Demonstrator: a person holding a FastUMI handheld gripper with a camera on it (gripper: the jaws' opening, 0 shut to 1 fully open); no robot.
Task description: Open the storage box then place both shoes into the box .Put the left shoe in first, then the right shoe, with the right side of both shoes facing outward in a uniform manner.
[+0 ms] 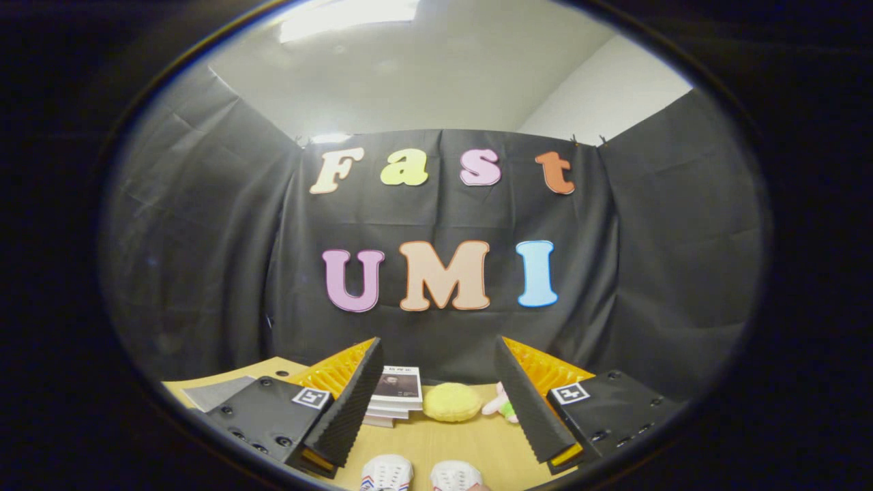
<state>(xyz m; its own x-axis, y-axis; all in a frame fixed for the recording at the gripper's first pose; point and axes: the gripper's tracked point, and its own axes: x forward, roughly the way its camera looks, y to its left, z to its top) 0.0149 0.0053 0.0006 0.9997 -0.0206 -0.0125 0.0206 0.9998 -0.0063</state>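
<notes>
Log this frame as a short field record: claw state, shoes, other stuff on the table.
claw: open, fingers spread wide, nothing between them
shoes: white pair, side by side on the wooden table, just below the fingers
beyond fingers: stack of books, yellow plush cushion, small pink and green plush toy
storage box: cannot tell

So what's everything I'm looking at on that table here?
shoes: two, white, side by side on the table nearest the fingers, toes showing between them
books: a small stack, white, beyond the left finger
round cushion: one, yellow, beside the books
plush toy: one, pink and green, right of the cushion
table: one, light wood
gripper: one, fingers open, holding nothing
</notes>
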